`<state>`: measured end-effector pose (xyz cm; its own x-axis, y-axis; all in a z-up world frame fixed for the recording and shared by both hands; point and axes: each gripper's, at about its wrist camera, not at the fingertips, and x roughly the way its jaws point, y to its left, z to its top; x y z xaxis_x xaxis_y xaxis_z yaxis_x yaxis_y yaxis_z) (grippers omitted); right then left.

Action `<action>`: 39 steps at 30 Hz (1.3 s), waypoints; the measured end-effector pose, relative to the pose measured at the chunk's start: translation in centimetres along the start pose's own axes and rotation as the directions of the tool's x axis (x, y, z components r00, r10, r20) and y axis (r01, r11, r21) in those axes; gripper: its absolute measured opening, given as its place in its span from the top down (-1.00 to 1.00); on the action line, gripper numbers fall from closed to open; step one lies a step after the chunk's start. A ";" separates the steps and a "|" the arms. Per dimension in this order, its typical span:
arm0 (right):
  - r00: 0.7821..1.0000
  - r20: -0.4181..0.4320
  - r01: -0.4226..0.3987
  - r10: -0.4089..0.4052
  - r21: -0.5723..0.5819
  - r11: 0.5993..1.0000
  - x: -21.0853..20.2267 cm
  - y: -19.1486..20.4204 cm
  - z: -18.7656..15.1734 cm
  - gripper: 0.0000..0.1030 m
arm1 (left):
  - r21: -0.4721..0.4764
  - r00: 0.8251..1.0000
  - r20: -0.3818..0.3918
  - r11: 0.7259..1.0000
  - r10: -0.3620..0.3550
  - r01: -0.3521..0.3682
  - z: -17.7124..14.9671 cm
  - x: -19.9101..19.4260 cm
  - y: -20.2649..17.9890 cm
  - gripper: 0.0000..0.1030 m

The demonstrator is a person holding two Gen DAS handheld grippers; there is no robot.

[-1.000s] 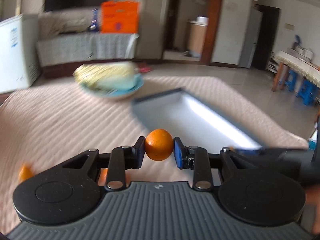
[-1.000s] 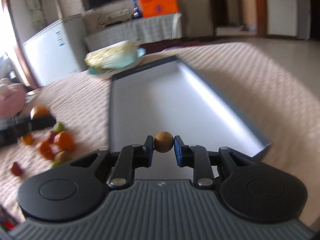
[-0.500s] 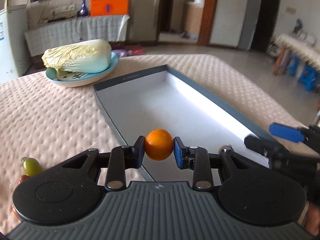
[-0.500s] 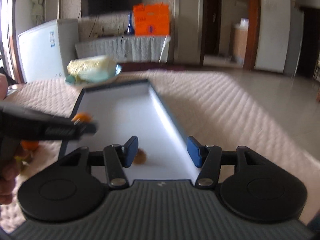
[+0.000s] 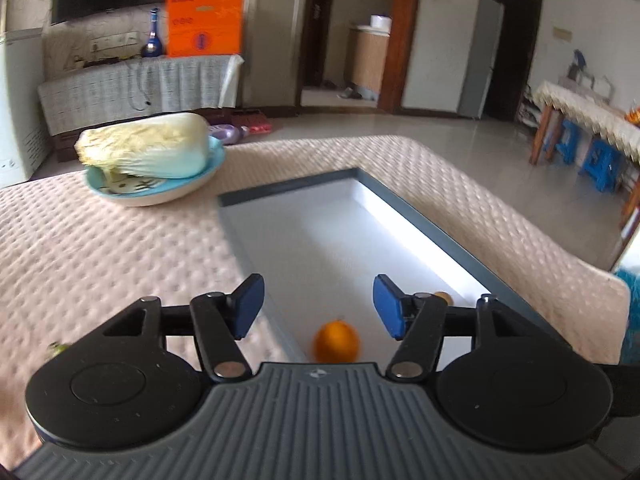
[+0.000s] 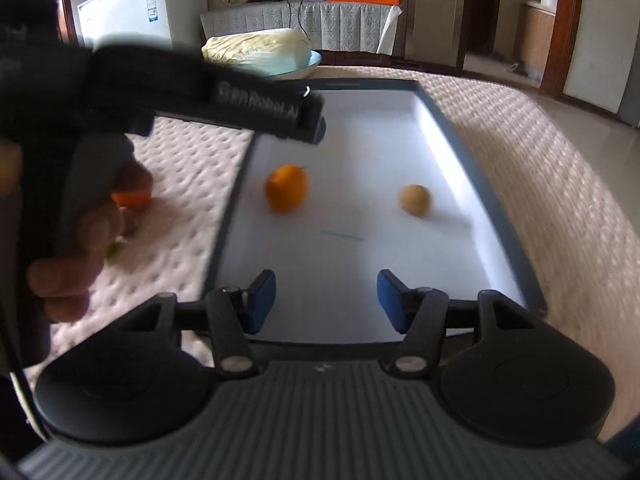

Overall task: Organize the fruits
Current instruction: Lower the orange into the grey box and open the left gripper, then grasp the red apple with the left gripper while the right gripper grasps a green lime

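Both tongs stand wide and hold nothing: the left gripper [image 5: 318, 306] has just been opening, and the orange [image 5: 335, 341] lies free on the white floor of the tray [image 5: 424, 216], below and between its blue pads, touching neither. The right gripper [image 6: 326, 300] is parted too, with only bare tray floor between its pads; the small brown fruit [image 6: 415, 199] rests at about one o'clock from it, near the tray's right wall, well apart from the orange at about eleven o'clock. The step in hand looks like the release, and doing it well likely means lifting each gripper straight back before swinging away, so that no pad clips a round fruit that could roll on the smooth floor. More fruit waits on the quilted cover [image 6: 188, 184] at nine o'clock in the right wrist view: an orange piece [image 6: 132, 199] and something greenish, partly hidden behind the person's hand [image 6: 80, 248] on the left gripper's handle. That handle crosses the top left of the right gripper's view, so the two tools are close and could knock together on the way back. A cabbage [image 5: 148, 146] on a blue plate [image 5: 216, 160] sits beyond the tray's far left corner, at eleven o'clock, clear of the work.
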<state>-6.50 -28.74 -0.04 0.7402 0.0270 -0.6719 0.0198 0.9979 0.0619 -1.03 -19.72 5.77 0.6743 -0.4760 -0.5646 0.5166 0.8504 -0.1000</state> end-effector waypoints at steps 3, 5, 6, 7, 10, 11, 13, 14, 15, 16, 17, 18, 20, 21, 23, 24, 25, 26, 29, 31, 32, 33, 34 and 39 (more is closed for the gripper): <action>0.999 0.044 0.009 -0.011 0.038 0.999 -0.5 -0.5 0.3 -0.09 | -0.031 0.999 0.019 0.999 0.038 -0.037 -1.4 -3.8 2.0 -0.29; 0.988 0.139 0.056 -0.061 0.044 0.997 -1.9 -0.8 0.4 -0.09 | -0.046 0.997 0.031 0.996 0.075 -0.074 -3.1 -6.9 3.4 -0.29; 0.978 0.195 0.070 -0.076 0.036 0.997 -2.7 -0.7 0.5 -0.10 | -0.036 0.994 0.034 0.994 0.106 -0.104 -4.1 -8.5 3.8 -0.29; 0.965 0.254 0.063 -0.068 0.028 0.998 -3.7 -0.5 0.5 -0.10 | -0.027 0.990 0.032 0.990 0.139 -0.138 -5.2 -10.0 4.1 -0.31; 0.924 0.380 -0.028 0.027 -0.003 1.000 -6.1 1.2 0.3 -0.10 | -0.079 0.986 -0.009 0.982 0.169 -0.169 -8.8 -13.3 5.8 -0.33; 0.916 0.395 -0.065 0.067 -0.018 0.998 -6.5 2.0 0.1 -0.10 | -0.091 0.984 -0.030 0.979 0.178 -0.180 -9.7 -13.9 6.2 -0.33; 0.911 0.385 -0.139 0.147 -0.047 0.989 -6.9 3.7 -0.3 -0.09 | -0.066 0.979 -0.034 0.977 0.199 -0.201 -10.5 -14.9 7.0 -0.33; 0.913 0.364 -0.176 0.185 -0.059 0.983 -6.8 4.7 -0.6 -0.09 | -0.054 0.976 -0.022 0.975 0.216 -0.217 -10.7 -15.2 7.6 -0.33; 0.916 0.333 -0.212 0.225 -0.075 0.974 -6.5 5.6 -0.7 -0.09 | -0.052 0.971 -0.018 0.970 0.238 -0.238 -11.1 -15.5 8.2 -0.33; 0.917 0.305 -0.236 0.257 -0.104 0.966 -6.1 6.8 -0.8 -0.09 | -0.059 0.964 -0.030 0.963 0.263 -0.264 -11.4 -15.6 9.0 -0.33; 0.919 0.283 -0.242 0.275 -0.145 0.959 -5.7 7.9 -0.9 -0.05 | -0.072 0.956 -0.053 0.954 0.287 -0.290 -11.7 -15.7 9.9 -0.33; 0.922 0.267 -0.238 0.282 -0.184 0.954 -5.4 8.8 -1.0 -0.01 | -0.093 0.949 -0.076 0.945 0.306 -0.313 -11.9 -15.7 10.9 -0.32; 0.932 0.223 -0.238 0.285 -0.216 0.947 -4.5 10.2 -1.0 0.06 | -0.144 0.948 -0.083 0.937 0.309 -0.318 -12.1 -16.2 12.7 -0.32; 0.939 0.198 -0.240 0.283 -0.217 0.946 -3.9 10.7 -1.0 0.09 | -0.154 0.945 -0.077 0.932 0.319 -0.327 -12.2 -16.4 13.2 -0.32; 0.948 0.162 -0.237 0.275 -0.221 0.946 -3.2 11.6 -1.3 0.16 | -0.157 0.937 -0.098 0.924 0.336 -0.348 -12.4 -16.2 14.0 -0.32; 0.952 0.151 -0.229 0.265 -0.222 0.948 -2.8 11.8 -1.3 0.17 | -0.155 0.934 -0.119 0.923 0.338 -0.353 -12.5 -15.9 14.3 -0.30; 0.957 0.140 -0.220 0.255 -0.221 0.950 -2.5 12.3 -1.5 0.17 | -0.149 0.929 -0.136 0.920 0.345 -0.363 -12.6 -15.5 14.5 -0.30; 0.961 0.129 -0.211 0.243 -0.220 0.952 -2.2 12.5 -1.5 0.17 | -0.142 0.925 -0.147 0.918 0.350 -0.370 -12.5 -15.2 14.6 -0.30; 0.968 0.116 -0.193 0.221 -0.210 0.958 -1.4 12.5 -1.5 0.17 | -0.142 0.926 -0.156 0.920 0.344 -0.366 -12.5 -15.0 15.1 -0.29; 0.970 0.108 -0.194 0.218 -0.195 0.961 -0.8 12.4 -1.1 0.17 | -0.149 0.926 -0.170 0.920 0.338 -0.363 -12.4 -14.6 15.3 -0.25; 0.970 0.103 -0.199 0.221 -0.185 0.962 -0.6 12.4 -1.0 0.17 | -0.147 0.923 -0.178 0.918 0.341 -0.368 -12.3 -14.3 15.3 -0.23; 0.971 0.098 -0.200 0.220 -0.180 0.963 -0.4 12.5 -1.0 0.17 | -0.146 0.920 -0.184 0.916 0.345 -0.373 -12.3 -14.1 15.4 -0.20; 0.972 0.092 -0.198 0.217 -0.181 0.963 0.0 12.6 -0.9 0.17 | -0.148 0.919 -0.191 0.915 0.346 -0.375 -12.2 -14.0 15.6 -0.15; 0.974 0.084 -0.194 0.213 -0.184 0.964 0.9 13.3 -0.6 0.17 | -0.160 0.918 -0.198 0.913 0.344 -0.376 -12.1 -13.6 16.1 -0.04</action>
<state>-5.97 -15.41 -0.25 0.7814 0.2334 -0.5788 -0.2486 0.9671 0.0545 -8.31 3.20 1.92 0.6921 -0.1004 -0.7147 0.1333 0.9910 -0.0101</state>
